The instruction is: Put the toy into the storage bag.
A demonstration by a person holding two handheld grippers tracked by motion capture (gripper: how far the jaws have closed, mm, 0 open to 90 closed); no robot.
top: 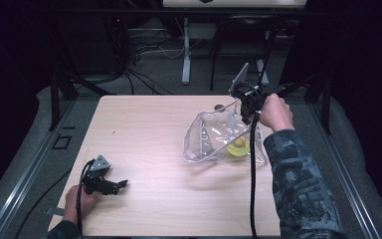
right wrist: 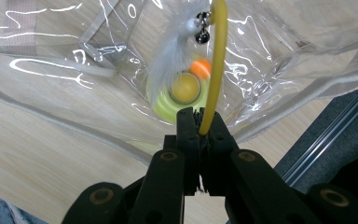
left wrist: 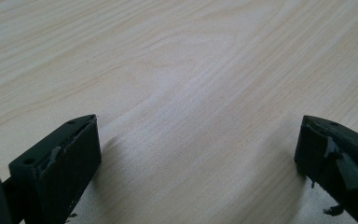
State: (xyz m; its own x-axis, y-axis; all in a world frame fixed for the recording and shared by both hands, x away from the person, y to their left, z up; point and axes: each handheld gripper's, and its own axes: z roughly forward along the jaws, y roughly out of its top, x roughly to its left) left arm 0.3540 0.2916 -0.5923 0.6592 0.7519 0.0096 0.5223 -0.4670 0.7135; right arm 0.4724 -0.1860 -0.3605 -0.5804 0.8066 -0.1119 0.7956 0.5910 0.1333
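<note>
Clamped between the shut jaws of the right claw (right wrist: 199, 122) is a thin yellow rod (right wrist: 218, 60), which rises from the jaw tips and curves up past a small bell (right wrist: 202, 28) and a white feather (right wrist: 168, 56). Behind the rod, a clear plastic bag (right wrist: 65, 70) is seen lying on the tabletop (right wrist: 37, 158), and inside it a yellow-green round toy (right wrist: 168, 103) with a yellow ball (right wrist: 185, 88) and an orange ball (right wrist: 200, 68) is visible. In the high view, the right claw (top: 248, 107) is held by a hand (top: 277, 112) above the far right corner of the bag (top: 214, 137), while the toy (top: 238, 147) is seen low in the bag, near its right edge. The left claw (top: 122, 183) is held low at the near left of the tabletop (top: 149, 129), well apart from the bag, by the other hand (top: 77, 199). In the left gripper view, its jaws are spread wide, with nothing between them but bare wood.
</note>
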